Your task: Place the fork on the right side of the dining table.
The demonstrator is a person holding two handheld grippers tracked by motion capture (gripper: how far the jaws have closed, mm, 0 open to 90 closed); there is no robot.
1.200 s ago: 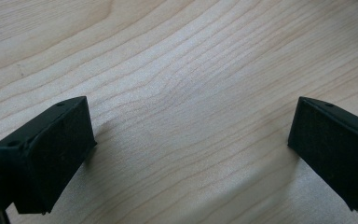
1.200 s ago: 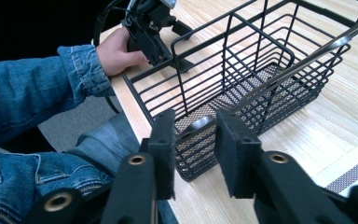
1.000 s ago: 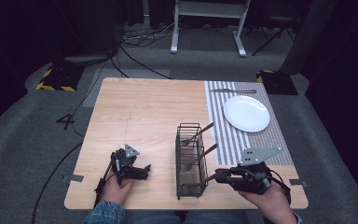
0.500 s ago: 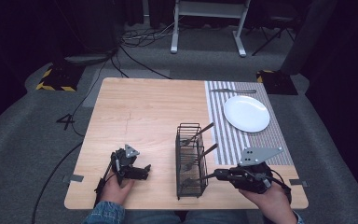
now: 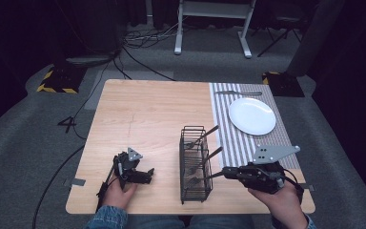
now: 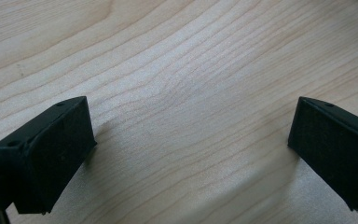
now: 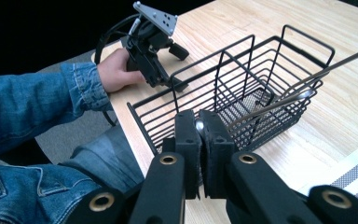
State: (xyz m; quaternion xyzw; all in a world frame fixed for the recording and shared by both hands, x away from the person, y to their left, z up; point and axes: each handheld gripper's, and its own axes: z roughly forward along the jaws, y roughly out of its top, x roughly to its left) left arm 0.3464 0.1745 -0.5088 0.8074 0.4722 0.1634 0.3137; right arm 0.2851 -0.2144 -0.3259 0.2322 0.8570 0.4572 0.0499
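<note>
A black wire basket (image 5: 193, 163) stands near the table's front edge, between my two grippers. Three metal utensils lean in it with their handles pointing right. My right gripper (image 5: 228, 172) (image 7: 199, 122) is shut on the thin handle of the nearest utensil (image 5: 214, 175) (image 7: 199, 126), just outside the basket's right wall (image 7: 223, 88). The other two handles (image 7: 279, 100) (image 7: 340, 59) stick out farther along. My left gripper (image 5: 147, 175) (image 6: 189, 144) rests low over bare wood, left of the basket, open, with nothing between its jaws.
A white plate (image 5: 251, 116) sits on a striped placemat (image 5: 228, 143) at the right. One more utensil (image 5: 238, 92) lies across the mat's far end. The person's denim sleeve (image 7: 37, 107) and left hand are beyond the basket in the right gripper view.
The right gripper has edged slightly toward the basket with the utensil handle in it. The left gripper has not moved.
</note>
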